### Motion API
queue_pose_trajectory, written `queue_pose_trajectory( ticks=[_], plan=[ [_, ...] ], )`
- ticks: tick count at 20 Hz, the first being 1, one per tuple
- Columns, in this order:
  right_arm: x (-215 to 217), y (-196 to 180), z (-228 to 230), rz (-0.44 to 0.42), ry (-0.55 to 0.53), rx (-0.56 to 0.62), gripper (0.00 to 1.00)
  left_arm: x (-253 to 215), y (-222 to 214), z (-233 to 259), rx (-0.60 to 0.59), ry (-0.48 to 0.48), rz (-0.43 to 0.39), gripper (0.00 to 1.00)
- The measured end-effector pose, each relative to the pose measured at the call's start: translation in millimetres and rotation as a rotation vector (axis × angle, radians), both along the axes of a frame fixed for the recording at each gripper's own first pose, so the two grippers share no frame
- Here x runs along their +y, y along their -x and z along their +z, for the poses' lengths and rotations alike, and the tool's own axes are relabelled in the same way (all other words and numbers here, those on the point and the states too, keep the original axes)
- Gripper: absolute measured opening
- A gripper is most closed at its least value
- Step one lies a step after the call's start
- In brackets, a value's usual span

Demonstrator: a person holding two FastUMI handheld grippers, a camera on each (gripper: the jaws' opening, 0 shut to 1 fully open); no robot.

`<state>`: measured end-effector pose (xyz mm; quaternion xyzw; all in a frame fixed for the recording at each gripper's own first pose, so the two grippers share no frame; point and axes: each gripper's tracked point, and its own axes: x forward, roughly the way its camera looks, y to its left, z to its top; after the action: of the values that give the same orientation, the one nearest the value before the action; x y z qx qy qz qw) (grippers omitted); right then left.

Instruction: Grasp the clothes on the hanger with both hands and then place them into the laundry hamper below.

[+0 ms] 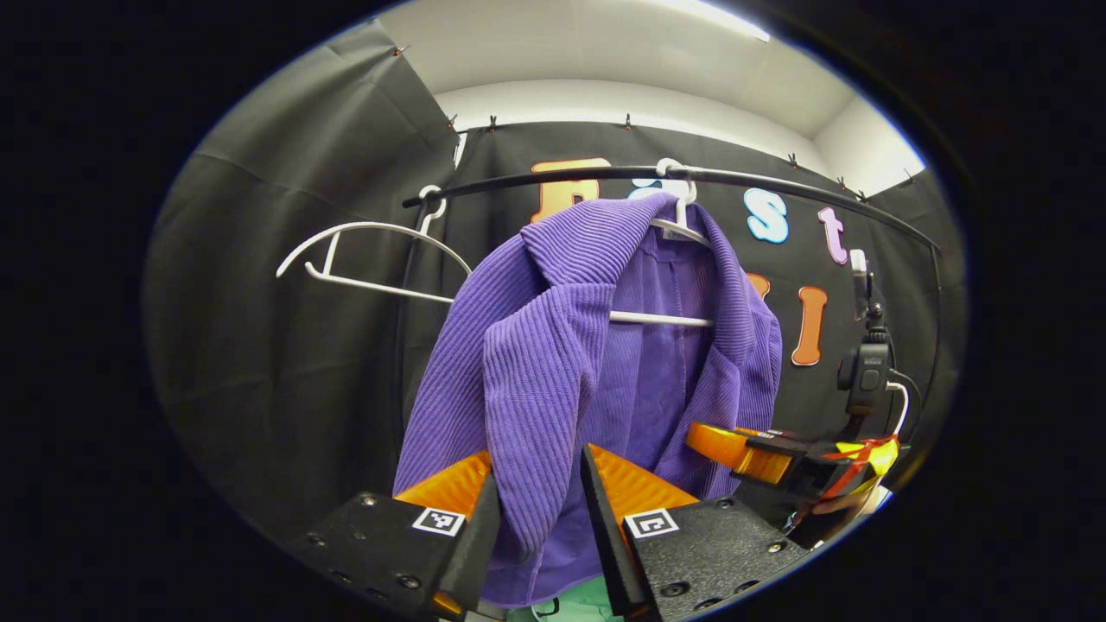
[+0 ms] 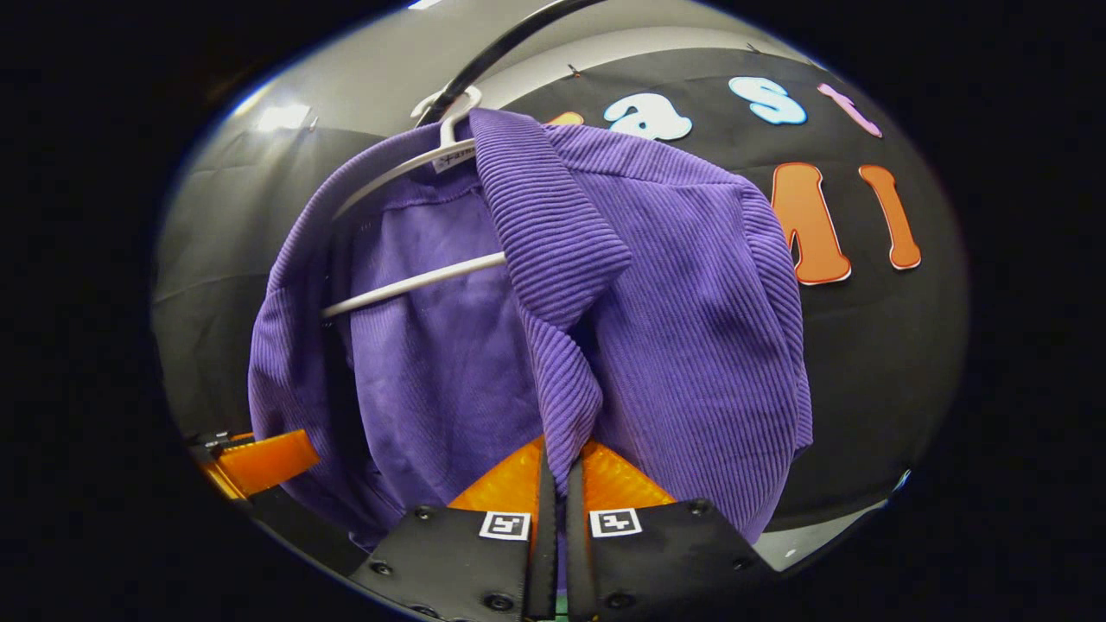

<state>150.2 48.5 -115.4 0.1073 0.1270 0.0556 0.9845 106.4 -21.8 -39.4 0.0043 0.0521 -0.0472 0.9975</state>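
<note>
At upper left of the left gripper view an empty hanger (image 1: 363, 259) hangs on the rail (image 1: 674, 175); right of it, at centre, the purple jacket (image 1: 553, 363) drapes from a second hanger (image 1: 683, 226), not yet off it. The left gripper (image 1: 540, 510) straddles a front edge, fingers apart around the cloth, probably about to close. At lower right the right gripper (image 1: 778, 458) reaches in. In the right gripper view that gripper (image 2: 557, 510) is clamped on the other front edge, likely so both sides lift together; this view adds the jacket's lining and label.
</note>
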Motion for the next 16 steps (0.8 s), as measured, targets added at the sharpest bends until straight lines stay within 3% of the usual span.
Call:
queue_pose_trajectory(
  ticks=[1, 4, 6, 8, 10, 11, 12, 13, 16],
  plan=[
    [0, 2, 3, 0.006, -0.011, -0.007, 0.12, 1, -3, -3, 0.018, -0.027, 0.000, 0.58],
    [-15, 15, 22, -0.022, 0.018, -0.052, 0.12, -2, -6, -7, 0.033, -0.028, -0.008, 0.26],
    [-27, 24, 41, -0.047, 0.044, -0.100, 0.12, -9, -2, -6, 0.019, 0.028, -0.032, 0.05],
    [-51, 35, 65, -0.112, 0.095, -0.156, 0.12, -8, 2, 1, -0.005, 0.082, -0.039, 0.00],
    [-73, 40, 89, -0.167, 0.129, -0.208, 0.01, 2, 7, 15, -0.043, 0.092, -0.010, 0.00],
    [-82, 41, 98, -0.190, 0.133, -0.228, 0.14, 6, 8, 24, -0.067, 0.101, 0.007, 0.00],
    [-90, 44, 106, -0.210, 0.128, -0.241, 0.14, 10, 9, 32, -0.086, 0.107, 0.016, 0.00],
    [-97, 46, 113, -0.233, 0.124, -0.253, 0.07, 14, 13, 42, -0.103, 0.106, 0.023, 0.00],
    [-121, 53, 132, -0.289, 0.105, -0.285, 0.07, 27, 19, 67, -0.154, 0.093, 0.049, 0.00]
  ],
)
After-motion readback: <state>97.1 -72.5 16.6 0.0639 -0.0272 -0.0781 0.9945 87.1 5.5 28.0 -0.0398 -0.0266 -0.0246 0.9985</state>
